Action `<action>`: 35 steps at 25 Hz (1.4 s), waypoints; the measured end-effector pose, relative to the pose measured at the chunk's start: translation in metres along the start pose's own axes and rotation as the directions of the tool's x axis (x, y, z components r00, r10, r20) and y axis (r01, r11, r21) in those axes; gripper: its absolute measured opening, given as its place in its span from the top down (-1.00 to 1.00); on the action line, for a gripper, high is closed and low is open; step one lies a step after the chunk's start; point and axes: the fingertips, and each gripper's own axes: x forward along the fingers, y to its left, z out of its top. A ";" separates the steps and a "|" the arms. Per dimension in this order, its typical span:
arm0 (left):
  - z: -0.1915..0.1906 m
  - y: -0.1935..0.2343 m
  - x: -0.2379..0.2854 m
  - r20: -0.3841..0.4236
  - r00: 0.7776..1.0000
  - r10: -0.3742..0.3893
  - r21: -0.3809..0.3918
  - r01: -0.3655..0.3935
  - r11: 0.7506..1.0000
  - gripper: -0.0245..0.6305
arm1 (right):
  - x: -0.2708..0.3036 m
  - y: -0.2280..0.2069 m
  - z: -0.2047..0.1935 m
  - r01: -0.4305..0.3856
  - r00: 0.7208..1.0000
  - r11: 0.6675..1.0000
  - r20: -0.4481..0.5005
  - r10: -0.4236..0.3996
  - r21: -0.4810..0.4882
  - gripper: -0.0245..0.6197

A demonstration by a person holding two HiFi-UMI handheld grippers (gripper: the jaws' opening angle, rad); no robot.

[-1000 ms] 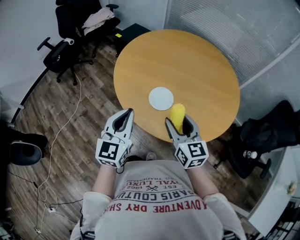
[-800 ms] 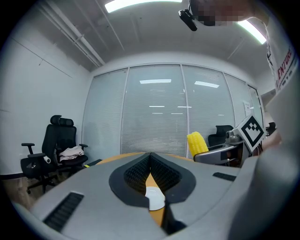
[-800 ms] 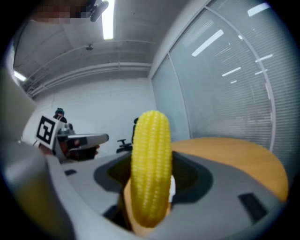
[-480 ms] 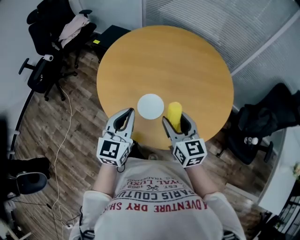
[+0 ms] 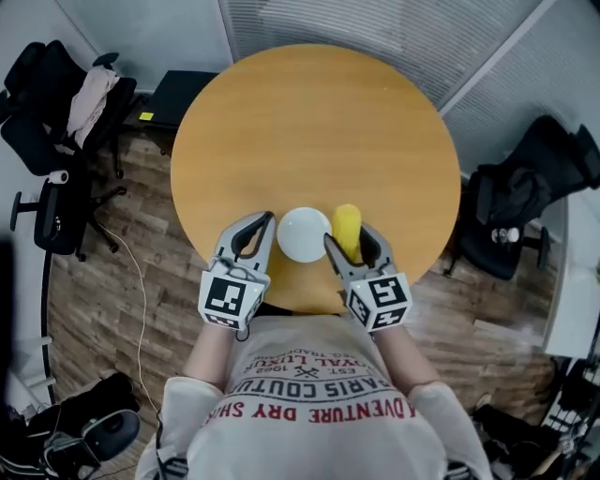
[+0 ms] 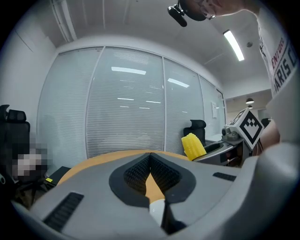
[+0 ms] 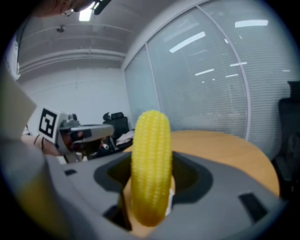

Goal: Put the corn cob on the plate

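A yellow corn cob [image 5: 347,231] sticks out of my right gripper [image 5: 352,242], which is shut on it over the near edge of the round wooden table [image 5: 319,122]. In the right gripper view the cob [image 7: 150,168] stands upright between the jaws. The small white plate [image 5: 303,234] lies on the table just left of the cob, between both grippers. My left gripper [image 5: 254,230] is shut with nothing in it, at the plate's left edge. From the left gripper view the cob [image 6: 192,146] shows off to the right.
Black office chairs [image 5: 47,112] stand left of the table and another one [image 5: 520,202] on the right. A cable [image 5: 141,281] trails over the wood floor. Glass walls with blinds [image 5: 375,28] lie beyond the table.
The table and plate have shifted toward me and left in the head view; both grippers now sit closer to the plate, the cob still held in the right one.
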 end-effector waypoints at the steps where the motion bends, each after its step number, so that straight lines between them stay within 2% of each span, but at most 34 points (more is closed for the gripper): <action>1: -0.003 0.005 0.004 -0.007 1.000 -0.021 0.003 0.021 1.000 0.82 | 0.006 0.001 -0.003 0.014 1.000 1.000 -0.009 -0.014 0.006 0.09; 7: -0.020 0.029 0.019 -0.044 0.992 -0.119 -0.003 0.119 0.993 0.82 | 0.036 0.007 -0.036 0.085 0.991 0.995 -0.110 -0.079 0.056 0.09; 14: -0.042 0.039 0.035 -0.070 0.980 -0.187 -0.015 0.187 0.982 0.82 | 0.064 0.007 -0.098 0.122 0.952 0.987 -0.293 -0.088 0.101 0.09; 17: -0.054 0.039 0.035 -0.091 0.975 -0.205 -0.062 0.200 0.978 0.82 | 0.077 0.008 -0.121 0.126 0.929 0.987 -0.362 -0.082 0.100 0.09; 21: -0.067 0.041 0.038 -0.102 0.969 -0.223 -0.074 0.216 0.974 0.82 | 0.094 0.004 -0.147 0.116 0.897 0.989 -0.438 -0.066 0.089 0.09; 24: -0.076 0.046 0.040 -0.118 0.969 -0.219 -0.111 0.207 0.972 0.82 | 0.106 0.001 -0.162 0.120 0.873 0.989 -0.484 -0.062 0.090 0.09; 35: -0.094 0.057 0.045 -0.148 0.960 -0.236 -0.111 0.221 0.969 0.82 | 0.126 -0.003 -0.189 0.134 0.822 0.986 -0.567 -0.052 0.104 0.09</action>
